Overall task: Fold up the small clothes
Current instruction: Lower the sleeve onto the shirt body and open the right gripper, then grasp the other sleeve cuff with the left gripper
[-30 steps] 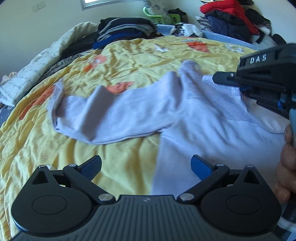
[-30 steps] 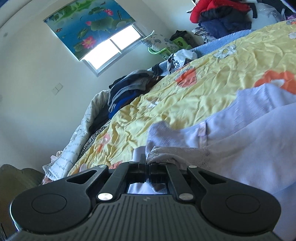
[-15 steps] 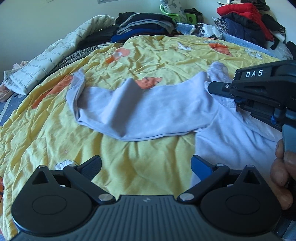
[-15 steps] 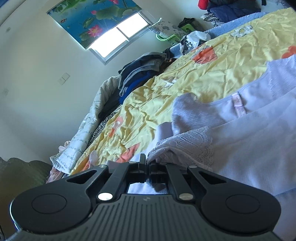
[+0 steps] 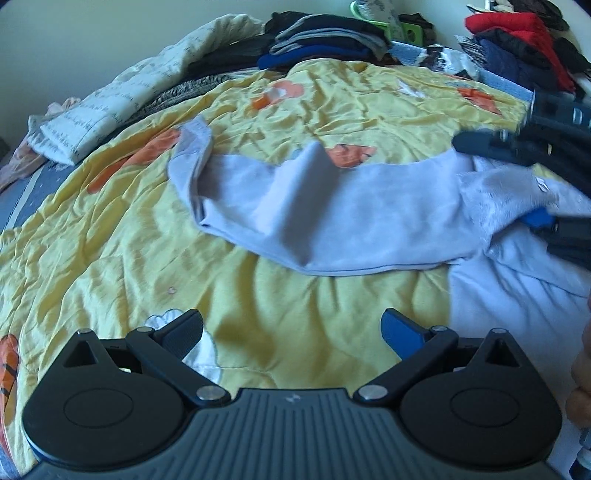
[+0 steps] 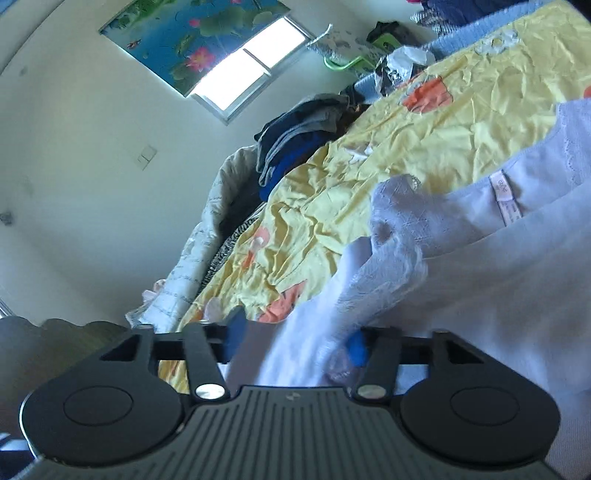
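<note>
On the yellow bedspread [image 5: 122, 236] with its orange flower prints, the pale lilac garment [image 5: 332, 221] lies only partly laid out, and I judge the fold barely begun: 1 long sleeve stretches leftward with a ridge humped in its middle and its cuff turned up, while the body spreads toward the lower right. I see no finished crease or squared edge, so smoothing, bringing the sleeves in and doubling the body all look to be still ahead.

My left gripper [image 5: 291, 332] hovers low over bare bedspread just in front of the sleeve's hem, its 2 fingers spread wide and holding nothing. My right gripper [image 6: 295, 341] has its fingers apart too, with bunched lace-trimmed fabric lying in the gap between them; I cannot tell whether the pads touch the cloth, but the jaws are not pressed on it.

The left wrist view alone gives the whole sleeve, its cuff [image 5: 194, 147] and the garment's overall sprawl, plus the right gripper seen from outside at the far right edge over the neckline. It also takes in the stacked dark clothes [image 5: 325, 40] and the red pile [image 5: 517, 33] at the back of the bed.

The right wrist view alone shows the lace trim [image 6: 391, 236] up close, the small neck label [image 6: 506, 199], and the window [image 6: 251, 70] under a lotus-print blind [image 6: 192, 33].
</note>
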`<state>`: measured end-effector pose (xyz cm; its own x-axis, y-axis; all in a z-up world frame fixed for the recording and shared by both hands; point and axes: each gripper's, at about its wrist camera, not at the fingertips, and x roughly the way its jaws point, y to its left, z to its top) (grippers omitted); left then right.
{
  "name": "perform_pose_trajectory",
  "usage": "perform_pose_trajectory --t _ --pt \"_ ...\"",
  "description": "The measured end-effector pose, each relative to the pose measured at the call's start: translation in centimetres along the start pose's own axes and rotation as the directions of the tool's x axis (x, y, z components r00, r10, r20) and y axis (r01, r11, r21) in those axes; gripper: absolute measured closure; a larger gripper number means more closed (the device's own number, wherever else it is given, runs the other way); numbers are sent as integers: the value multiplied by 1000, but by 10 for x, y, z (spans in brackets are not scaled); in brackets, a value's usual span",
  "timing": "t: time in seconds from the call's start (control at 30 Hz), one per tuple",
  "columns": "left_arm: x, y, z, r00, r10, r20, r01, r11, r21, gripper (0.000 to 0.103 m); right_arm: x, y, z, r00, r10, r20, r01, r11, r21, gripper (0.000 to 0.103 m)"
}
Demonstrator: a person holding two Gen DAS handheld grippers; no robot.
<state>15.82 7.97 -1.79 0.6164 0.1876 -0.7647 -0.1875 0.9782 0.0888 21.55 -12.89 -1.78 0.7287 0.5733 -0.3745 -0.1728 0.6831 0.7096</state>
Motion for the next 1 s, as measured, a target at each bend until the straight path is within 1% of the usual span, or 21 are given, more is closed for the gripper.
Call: perform_pose_trajectory --t 0.1,0.17,0.23,0.3,0.37,0.43,0.5,0.57,0.6,0.67,0.73,0.8,0.9,1.0 --pt "0 10 2 1000 25 9 -25 1000 -12 0 15 -4 -2 997 -17 -80 19 1000 24 41" --pt "1 18 5 999 49 11 -48 998 -27 0 20 4 -6 993 14 -115 -15 1000 -10 41" --pt "5 32 9 998 70 4 -70 996 -58 0 22 18 -9 992 38 -120 -49 995 -84 41" --pt "9 44 13 996 90 -1 -90 992 -83 0 24 28 -11 994 15 -110 -29 992 -125 40" --pt "11 56 19 993 120 3 -119 987 -106 0 25 25 -8 992 32 -121 -41 996 -78 41" --pt "13 66 26 989 150 12 -147 982 -122 0 21 18 -6 993 59 -107 -61 998 -18 41" --pt "19 73 37 985 171 20 -167 977 -135 0 14 16 -6 993 63 -98 -65 998 -19 41" --pt "26 77 52 981 194 32 -187 971 -148 0 11 17 -9 992 36 -118 -40 998 -37 41" --pt "31 79 62 976 214 39 -206 967 -150 0 10 18 -11 991 14 -133 -20 999 -44 41" --pt "42 80 78 966 252 53 -241 959 -150 0 5 21 -16 989 7 -144 -17 998 -66 40" --pt "60 80 95 951 304 58 -293 945 -148 0 -4 26 -22 990 11 -144 -24 996 -88 40" --pt "84 78 108 932 361 31 -355 927 -118 0 -13 29 -26 990 17 -139 -31 995 -96 39" --pt "111 77 119 917 398 -6 -397 914 -85 0 -24 32 -30 990 39 -137 -52 994 -93 38" --pt "118 81 124 906 423 15 -420 902 -103 0 -34 36 -32 992 42 -121 -55 993 -106 36"
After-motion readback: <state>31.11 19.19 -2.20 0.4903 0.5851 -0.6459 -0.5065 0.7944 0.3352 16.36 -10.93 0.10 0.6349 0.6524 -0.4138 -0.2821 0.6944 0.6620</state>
